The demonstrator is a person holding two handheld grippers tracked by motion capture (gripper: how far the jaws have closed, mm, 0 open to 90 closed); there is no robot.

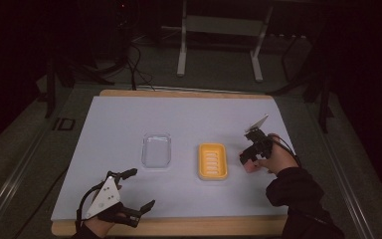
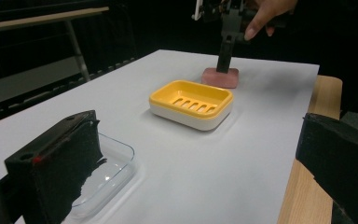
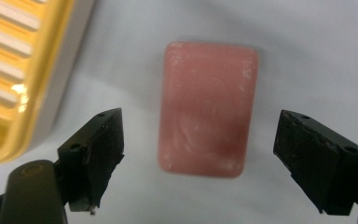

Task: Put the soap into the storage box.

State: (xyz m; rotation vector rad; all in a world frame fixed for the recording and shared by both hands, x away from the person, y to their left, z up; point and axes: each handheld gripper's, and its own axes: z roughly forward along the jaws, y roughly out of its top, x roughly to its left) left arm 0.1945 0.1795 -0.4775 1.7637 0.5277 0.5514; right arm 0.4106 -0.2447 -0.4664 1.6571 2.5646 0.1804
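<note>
Right gripper [image 3: 198, 158], jaws spread, hovers over pink soap bar [image 3: 207, 107] lying flat on the surface just beside yellow soap dish [image 2: 191, 103]; bar likely rigid, slick: pinch across long sides, mid-length.

In the high view the right gripper [image 1: 251, 155] covers most of the soap [image 1: 249, 167], so whether they touch cannot be told. The right gripper view cuts the yellow dish [image 3: 14, 70] off at its left edge. In the left gripper view the near jaw hides part of the clear lid [image 2: 114, 163].
</note>
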